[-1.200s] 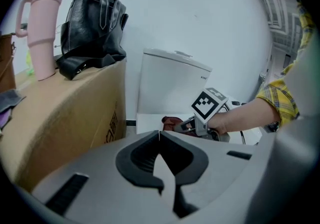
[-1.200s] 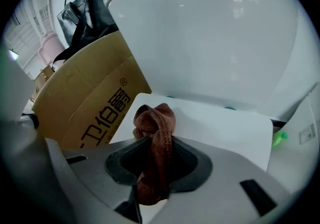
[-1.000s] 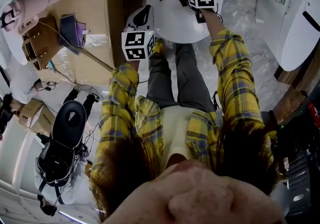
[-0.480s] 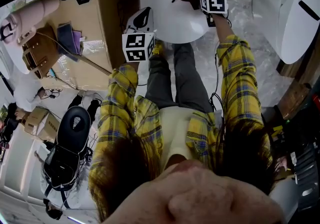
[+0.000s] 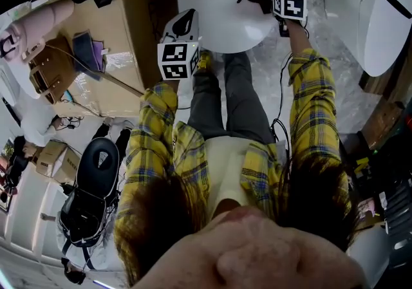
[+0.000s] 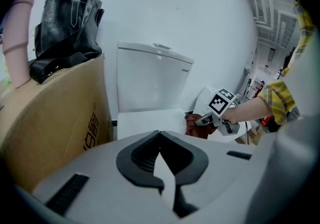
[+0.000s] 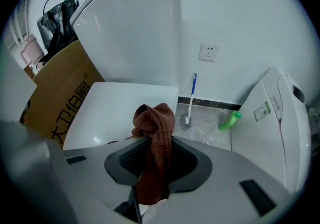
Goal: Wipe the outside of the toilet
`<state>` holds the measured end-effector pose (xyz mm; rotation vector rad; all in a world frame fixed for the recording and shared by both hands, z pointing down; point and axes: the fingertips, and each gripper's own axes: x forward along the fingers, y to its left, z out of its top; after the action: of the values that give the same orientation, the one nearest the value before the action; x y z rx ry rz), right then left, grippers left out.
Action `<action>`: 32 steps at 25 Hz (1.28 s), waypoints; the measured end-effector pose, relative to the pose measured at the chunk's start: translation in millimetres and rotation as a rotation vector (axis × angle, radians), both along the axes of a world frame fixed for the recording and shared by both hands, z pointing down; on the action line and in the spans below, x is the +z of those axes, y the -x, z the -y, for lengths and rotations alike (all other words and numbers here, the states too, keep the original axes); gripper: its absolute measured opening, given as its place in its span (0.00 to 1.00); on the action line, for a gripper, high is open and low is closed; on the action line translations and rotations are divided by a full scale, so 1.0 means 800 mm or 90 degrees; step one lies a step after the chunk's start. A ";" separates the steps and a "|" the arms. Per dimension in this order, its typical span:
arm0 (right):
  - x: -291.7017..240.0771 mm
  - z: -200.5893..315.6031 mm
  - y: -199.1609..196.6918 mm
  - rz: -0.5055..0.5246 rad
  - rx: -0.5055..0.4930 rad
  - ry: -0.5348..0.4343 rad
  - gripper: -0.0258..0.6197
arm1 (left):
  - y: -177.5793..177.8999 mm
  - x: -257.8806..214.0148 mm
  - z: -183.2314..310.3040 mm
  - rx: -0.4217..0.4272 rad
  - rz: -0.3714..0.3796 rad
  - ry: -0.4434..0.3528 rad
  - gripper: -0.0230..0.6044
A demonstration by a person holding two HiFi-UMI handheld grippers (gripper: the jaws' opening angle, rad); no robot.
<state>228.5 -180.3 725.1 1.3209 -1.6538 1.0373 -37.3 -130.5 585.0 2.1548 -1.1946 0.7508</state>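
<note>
- The right hand-held gripper (image 5: 275, 2) is clamped on a brown cloth (image 7: 155, 133); the cloth's bunched end lies at the right-hand edge of the closed lid of the white toilet (image 5: 215, 4)
- The left hand-held gripper (image 6: 160, 140) has its jaws together with nothing between them. It hangs off the lid's front left corner and points toward the tank (image 6: 150, 78)
- A cardboard box (image 6: 55, 113) stands tight against the toilet's left side, with a black handbag (image 6: 65, 23) on top, and walls off that flank
- To the right of the bowl, a blue-handled brush (image 7: 191, 98) leans on the wall, under a wall socket (image 7: 208, 52)
- A green bottle (image 7: 229, 120) lies on the marbled floor (image 7: 205, 130) near the brush
- A second white fixture (image 7: 270, 123) stands just past the bottle, which narrows the floor on that side
- The person's legs (image 5: 232, 101) are directly in front of the bowl
</note>
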 end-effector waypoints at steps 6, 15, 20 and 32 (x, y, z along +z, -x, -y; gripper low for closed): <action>-0.045 -0.013 0.011 0.038 0.020 -0.040 0.23 | 0.009 -0.005 -0.003 -0.014 -0.002 -0.006 0.05; -0.126 -0.041 0.121 0.161 -0.043 -0.103 0.23 | 0.035 -0.010 -0.013 -0.040 0.000 -0.012 0.05; -0.147 -0.051 0.198 0.223 -0.107 -0.103 0.23 | 0.058 -0.010 -0.024 -0.062 0.011 -0.010 0.05; -0.110 -0.057 0.341 0.280 -0.209 -0.066 0.23 | 0.086 -0.009 -0.026 -0.119 0.017 -0.022 0.05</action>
<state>-44.1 -134.4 637.2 0.8740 -2.1894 1.1027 -106.5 -109.7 578.0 2.0309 -1.4100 0.6846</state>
